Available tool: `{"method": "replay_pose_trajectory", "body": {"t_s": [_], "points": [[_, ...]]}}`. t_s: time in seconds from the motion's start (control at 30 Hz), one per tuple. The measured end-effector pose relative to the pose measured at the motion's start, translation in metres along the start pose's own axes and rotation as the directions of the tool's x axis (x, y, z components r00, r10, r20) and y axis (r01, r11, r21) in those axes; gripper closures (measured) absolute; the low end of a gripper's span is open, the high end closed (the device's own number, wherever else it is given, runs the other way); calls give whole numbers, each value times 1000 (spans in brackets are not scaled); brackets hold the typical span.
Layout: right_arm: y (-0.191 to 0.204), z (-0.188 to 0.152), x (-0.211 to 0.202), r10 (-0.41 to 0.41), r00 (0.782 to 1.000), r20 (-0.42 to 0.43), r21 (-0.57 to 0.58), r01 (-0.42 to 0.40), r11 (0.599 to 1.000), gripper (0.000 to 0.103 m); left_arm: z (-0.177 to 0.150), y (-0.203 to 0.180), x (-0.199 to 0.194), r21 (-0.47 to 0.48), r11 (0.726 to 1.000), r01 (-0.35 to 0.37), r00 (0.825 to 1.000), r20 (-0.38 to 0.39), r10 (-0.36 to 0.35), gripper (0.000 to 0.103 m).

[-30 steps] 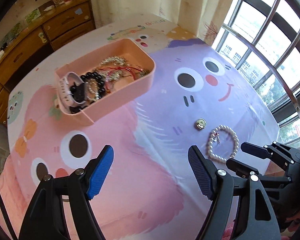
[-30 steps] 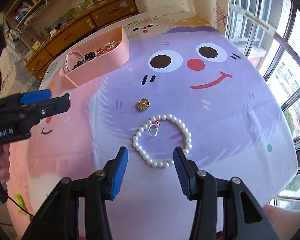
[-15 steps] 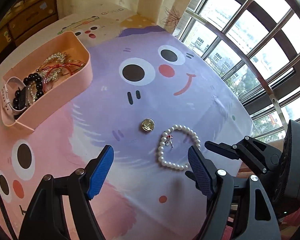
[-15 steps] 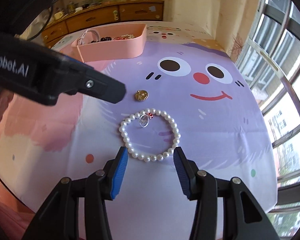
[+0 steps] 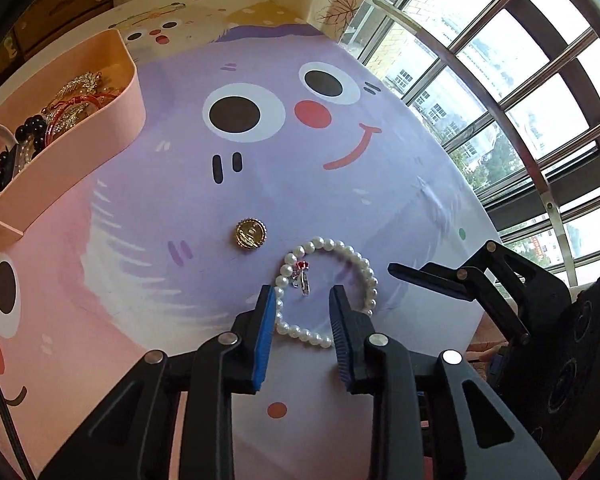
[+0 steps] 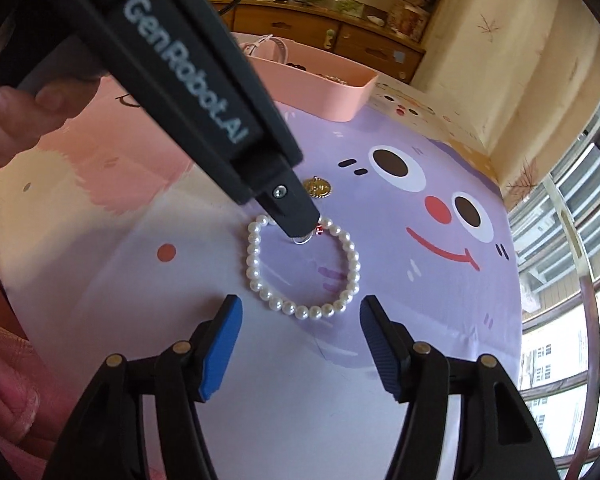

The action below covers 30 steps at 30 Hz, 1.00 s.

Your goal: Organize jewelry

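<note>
Tablecloth (image 5: 380, 184): lilac cartoon face, dark eyes ringed white, coral cheek and smile; pink at left, cream with orange at far edge; pearl bracelet (image 5: 364, 272) near: white beads, red and silver charm (image 5: 302, 276); round brooch (image 5: 251, 233) just left of it: gold; tray (image 5: 68, 168) far left: salmon pink, with black beads (image 5: 30, 128), red cord (image 5: 80, 100), gold pieces, white strap; left gripper (image 5: 302, 316): black, blue pads; right gripper (image 6: 300, 340): same colours.

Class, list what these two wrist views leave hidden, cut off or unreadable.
- Right wrist: left gripper covers the ring and part of the bracelet.
- Left wrist: tray cut off at the edge; its tangled contents unclear.
- Left wrist: brooch detail too small.
</note>
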State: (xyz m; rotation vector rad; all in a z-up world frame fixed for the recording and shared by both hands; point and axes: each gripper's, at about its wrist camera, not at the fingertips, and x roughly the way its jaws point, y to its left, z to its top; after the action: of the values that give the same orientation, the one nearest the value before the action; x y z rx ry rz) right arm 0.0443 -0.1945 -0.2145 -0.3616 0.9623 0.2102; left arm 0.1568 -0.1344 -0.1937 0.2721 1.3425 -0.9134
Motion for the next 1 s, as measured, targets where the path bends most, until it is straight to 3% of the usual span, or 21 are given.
{"method": "replay_pose_trajectory", "body": {"t_s": [0.13,0.43,0.83,1.0], "points": [[1,2,0,15,1000,7,5,-15,1000,40,1,-5,3,-2,1000,3,1000,-3,-3,91],[-4,1,3,60,998,22,27,-61,998,32,7,-8,14,-15,998,-61,998,-37,60,91],[-7,1,7,82,995,53,-8,-82,997,29,9,-4,24,-58,997,-49,996,-76,45,91],[-8,2,8,94,994,55,-19,-93,995,27,11,-3,25,-59,997,-56,996,-79,51,98]]}}
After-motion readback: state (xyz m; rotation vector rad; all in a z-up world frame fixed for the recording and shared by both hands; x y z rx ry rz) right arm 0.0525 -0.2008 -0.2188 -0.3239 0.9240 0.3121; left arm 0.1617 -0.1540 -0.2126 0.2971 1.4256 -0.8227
